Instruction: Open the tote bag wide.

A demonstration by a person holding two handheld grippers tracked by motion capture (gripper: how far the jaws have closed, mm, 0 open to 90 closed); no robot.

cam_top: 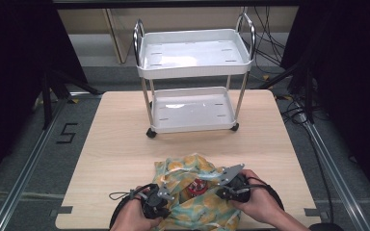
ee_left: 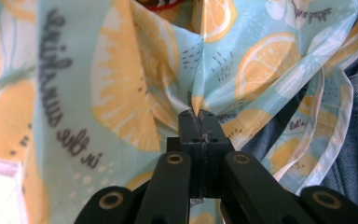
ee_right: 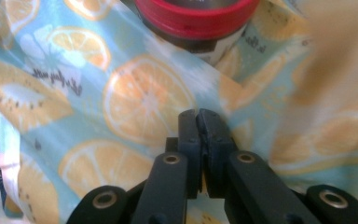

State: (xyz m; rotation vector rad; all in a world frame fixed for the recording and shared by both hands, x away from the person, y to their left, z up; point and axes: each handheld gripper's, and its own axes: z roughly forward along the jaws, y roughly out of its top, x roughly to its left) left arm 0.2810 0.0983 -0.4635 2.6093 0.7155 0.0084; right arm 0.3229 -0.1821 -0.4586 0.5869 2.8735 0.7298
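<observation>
Left gripper view has the left gripper (ee_left: 199, 114) clamped tight on a pinch of the lemon-print bag (ee_left: 121, 93). Right gripper (ee_right: 199, 114) likewise bites the fabric, a red-lidded jar (ee_right: 193, 18) peeking at top centre. High view: bag bottom centre on the table (cam_top: 120, 139), white cart (cam_top: 192, 62) above.

We see a thin, crinkly bag (cam_top: 192, 192) of pale blue-green film printed with orange slices and dark script, lying crumpled on the near edge of the wooden table, close to us. Its mouth is spread apart at the top, and inside it stands a container with a red rim (ee_right: 193, 16), which looks upright. A white-edged border of the film (ee_left: 335, 135) hangs loose at one side, and its folds gather into tight pleats (ee_left: 196, 100).
</observation>
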